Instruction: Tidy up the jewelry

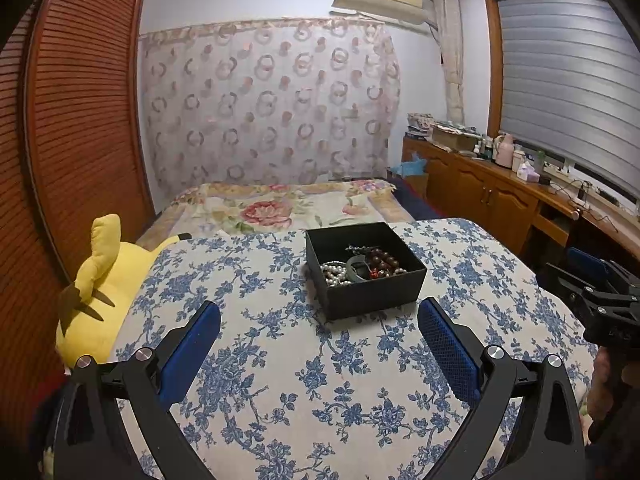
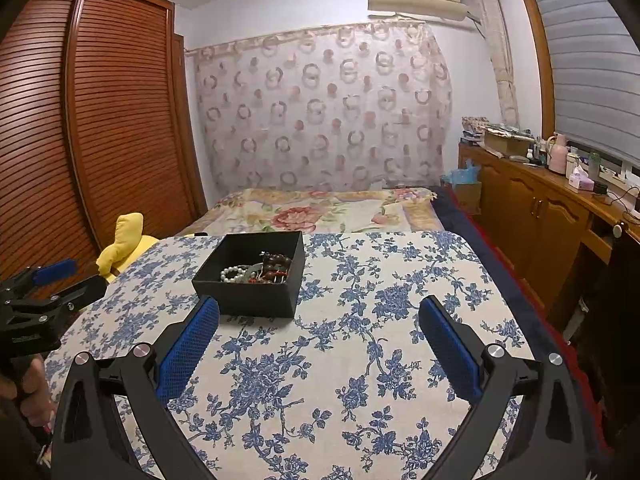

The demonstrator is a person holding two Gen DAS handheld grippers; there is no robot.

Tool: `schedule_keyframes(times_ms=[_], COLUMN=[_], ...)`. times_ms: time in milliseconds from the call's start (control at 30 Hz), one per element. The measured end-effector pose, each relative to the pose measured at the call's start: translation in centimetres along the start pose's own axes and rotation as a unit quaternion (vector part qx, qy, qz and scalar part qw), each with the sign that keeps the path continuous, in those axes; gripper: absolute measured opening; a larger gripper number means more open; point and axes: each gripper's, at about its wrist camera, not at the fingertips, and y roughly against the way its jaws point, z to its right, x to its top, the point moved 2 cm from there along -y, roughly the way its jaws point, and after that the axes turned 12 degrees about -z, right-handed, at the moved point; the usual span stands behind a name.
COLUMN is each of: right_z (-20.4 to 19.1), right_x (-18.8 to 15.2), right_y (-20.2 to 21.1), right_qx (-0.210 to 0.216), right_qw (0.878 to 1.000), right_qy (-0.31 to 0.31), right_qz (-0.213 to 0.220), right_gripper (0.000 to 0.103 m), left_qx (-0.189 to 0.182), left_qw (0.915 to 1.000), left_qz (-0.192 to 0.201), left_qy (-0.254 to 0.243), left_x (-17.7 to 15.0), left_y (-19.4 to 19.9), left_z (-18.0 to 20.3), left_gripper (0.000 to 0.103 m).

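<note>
A black open box (image 1: 376, 294) stands on a table with a blue-flowered cloth (image 1: 304, 380). In it lie a white pearl string (image 1: 334, 272), a dark red-brown bead bracelet (image 1: 384, 260) and a grey-green bangle (image 1: 356, 268). My left gripper (image 1: 320, 316) is open and empty, just in front of the box. In the right wrist view the box (image 2: 248, 296) sits ahead to the left, with the pearls (image 2: 234, 273) and dark beads (image 2: 276, 266) inside. My right gripper (image 2: 320, 316) is open and empty above the cloth (image 2: 360, 360), to the right of the box.
A yellow plush toy (image 1: 100, 280) lies at the table's left edge. Behind the table is a bed with a floral cover (image 1: 272, 208). A wooden wardrobe (image 1: 80, 120) stands at left, a wooden counter (image 1: 500, 188) with bottles at right.
</note>
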Motion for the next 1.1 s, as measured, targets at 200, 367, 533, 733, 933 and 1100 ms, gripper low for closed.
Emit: schedule_keyframes(times_ms=[200, 367, 533, 733, 933, 1100], right_z=[0.1, 0.11, 0.01, 0.14, 0.14, 0.13], right_x=[-0.06, -0.07, -0.15, -0.23, -0.28, -0.29], right_y=[-0.06, -0.06, -0.13, -0.18, -0.14, -0.16], right_qx=[-0.001, -0.001, -0.001, -0.001, -0.001, 0.0], right_qw=[1.0, 1.0, 1.0, 1.0, 1.0, 1.0], right_qy=[-0.001, -0.002, -0.001, -0.003, -0.003, -0.003], right_qz=[0.0, -0.001, -0.002, 0.0, 0.002, 0.001], right_gripper=[0.101, 0.101, 0.101, 0.101, 0.101, 0.101], left_qx=[0.0, 0.001, 0.001, 0.0, 0.003, 0.003], left_qw=[1.0, 1.0, 1.0, 1.0, 0.9999, 0.9999], left_qz=[0.0, -0.001, 0.0, 0.006, 0.012, 0.012], left_qy=[0.003, 0.003, 0.003, 0.002, -0.001, 0.001], left_x=[0.07, 0.16, 0.22, 0.26, 0.27, 0.22], left_y=[0.22, 0.2, 0.18, 0.61, 0.87, 0.92], left_z=[0.0, 0.04, 0.03, 0.14, 0.31, 0.29], left_gripper=[0.095, 0.095, 0.095, 0.095, 0.095, 0.095])
